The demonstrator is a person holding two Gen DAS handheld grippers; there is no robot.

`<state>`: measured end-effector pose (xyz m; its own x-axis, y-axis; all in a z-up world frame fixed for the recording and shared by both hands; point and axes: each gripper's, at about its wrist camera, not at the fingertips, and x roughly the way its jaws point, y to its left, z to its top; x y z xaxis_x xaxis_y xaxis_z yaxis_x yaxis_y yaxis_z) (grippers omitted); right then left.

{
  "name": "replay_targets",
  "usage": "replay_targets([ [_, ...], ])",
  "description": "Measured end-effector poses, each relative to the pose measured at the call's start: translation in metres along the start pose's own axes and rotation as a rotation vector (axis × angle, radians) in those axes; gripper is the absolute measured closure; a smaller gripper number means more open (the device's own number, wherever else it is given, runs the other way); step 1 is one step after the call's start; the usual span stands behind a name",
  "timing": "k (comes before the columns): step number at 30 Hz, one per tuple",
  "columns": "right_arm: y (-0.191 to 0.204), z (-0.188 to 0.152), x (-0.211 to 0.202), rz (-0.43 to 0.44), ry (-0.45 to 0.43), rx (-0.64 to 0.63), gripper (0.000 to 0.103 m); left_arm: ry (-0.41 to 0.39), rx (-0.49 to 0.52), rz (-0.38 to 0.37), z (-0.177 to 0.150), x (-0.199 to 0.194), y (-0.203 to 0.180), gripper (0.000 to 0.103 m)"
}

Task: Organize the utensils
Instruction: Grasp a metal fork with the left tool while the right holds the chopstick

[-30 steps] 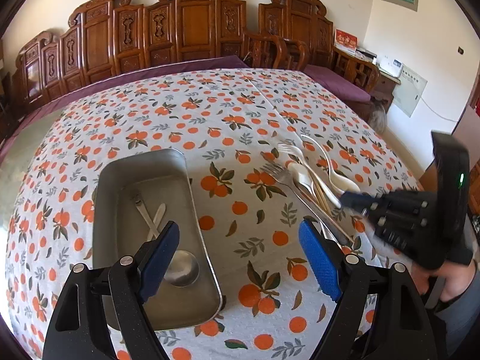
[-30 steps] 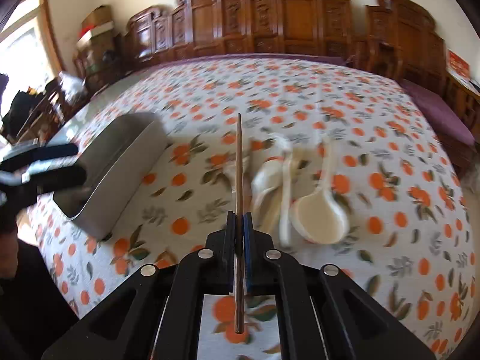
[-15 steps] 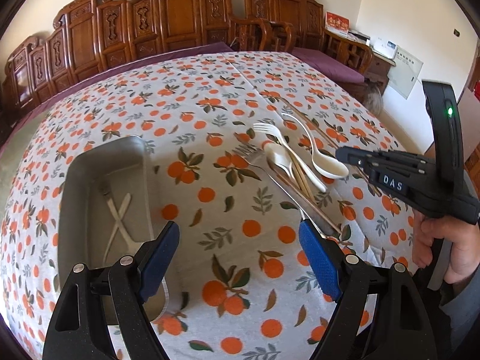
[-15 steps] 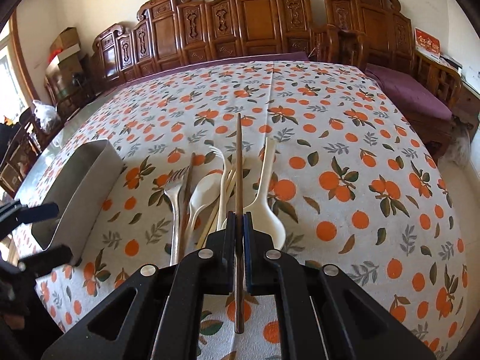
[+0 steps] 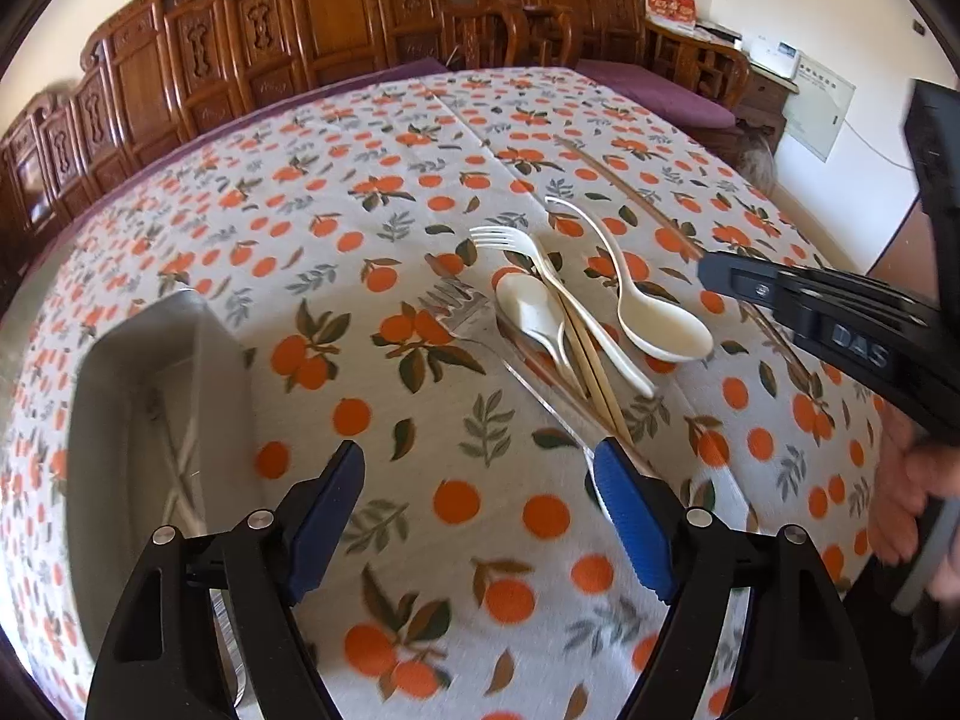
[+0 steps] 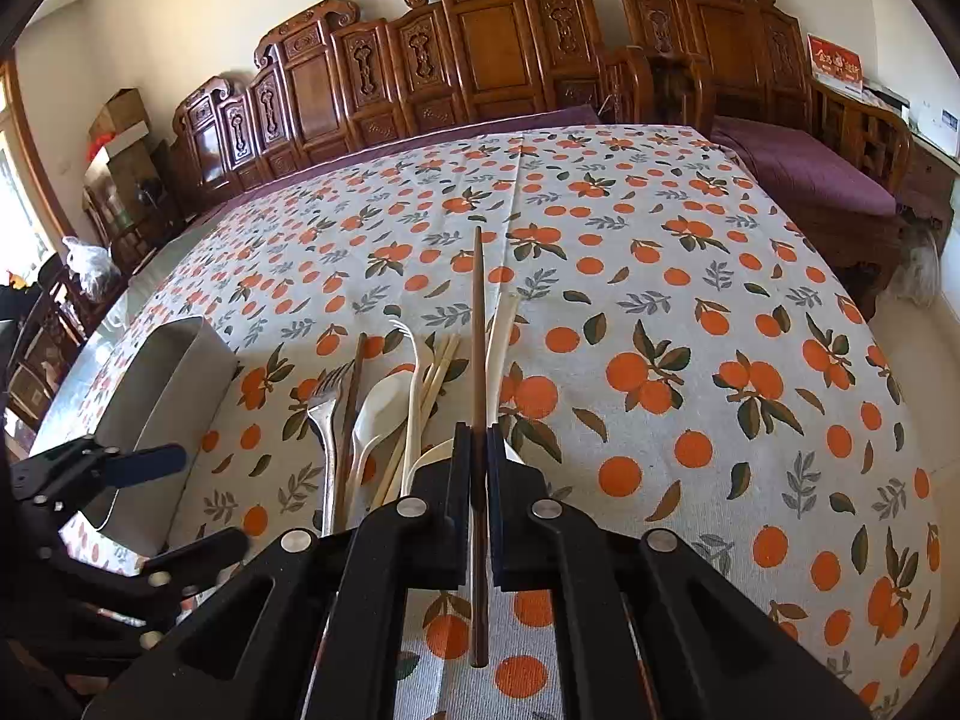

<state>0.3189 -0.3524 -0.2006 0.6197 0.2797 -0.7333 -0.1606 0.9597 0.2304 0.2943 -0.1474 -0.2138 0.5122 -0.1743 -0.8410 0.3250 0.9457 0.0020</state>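
My right gripper [image 6: 478, 444] is shut on a dark brown chopstick [image 6: 478, 324] that points forward above the utensil pile; it also shows in the left wrist view [image 5: 636, 201]. The pile lies on the tablecloth: a metal fork [image 5: 462, 315], a white plastic fork [image 5: 510, 240], a small white spoon [image 5: 528, 312], a large white spoon [image 5: 660, 327] and pale chopsticks [image 5: 591, 360]. My left gripper [image 5: 480, 480] is open and empty, just short of the pile. The metal tray [image 5: 108, 396] at the left holds utensils [image 5: 180, 456].
The table wears an orange-print cloth [image 6: 690, 300]. Carved wooden chairs [image 6: 480, 42] line the far edge, and a purple-cushioned bench [image 6: 804, 168] stands at the right. The right gripper body [image 5: 840, 324] reaches in from the right of the left wrist view.
My left gripper has swung right, from over the tray toward the utensil pile. My right gripper has kept hold of the dark chopstick and turned to face the pile.
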Motion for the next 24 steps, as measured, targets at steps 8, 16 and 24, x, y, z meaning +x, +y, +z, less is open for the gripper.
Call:
replay_targets([
  [8,-0.004,0.002,-0.001,0.027,-0.009,0.033,0.097,0.054,-0.032,0.036,0.021,0.036,-0.005,0.027],
  [16,-0.002,0.005,0.000,0.049,-0.015,0.043,0.097,0.060,-0.057,0.073,0.027,0.045,0.002,0.044],
  [24,0.005,0.003,0.002,0.054,-0.009,0.024,0.097,0.093,-0.140,-0.011,0.033,0.052,0.009,0.046],
])
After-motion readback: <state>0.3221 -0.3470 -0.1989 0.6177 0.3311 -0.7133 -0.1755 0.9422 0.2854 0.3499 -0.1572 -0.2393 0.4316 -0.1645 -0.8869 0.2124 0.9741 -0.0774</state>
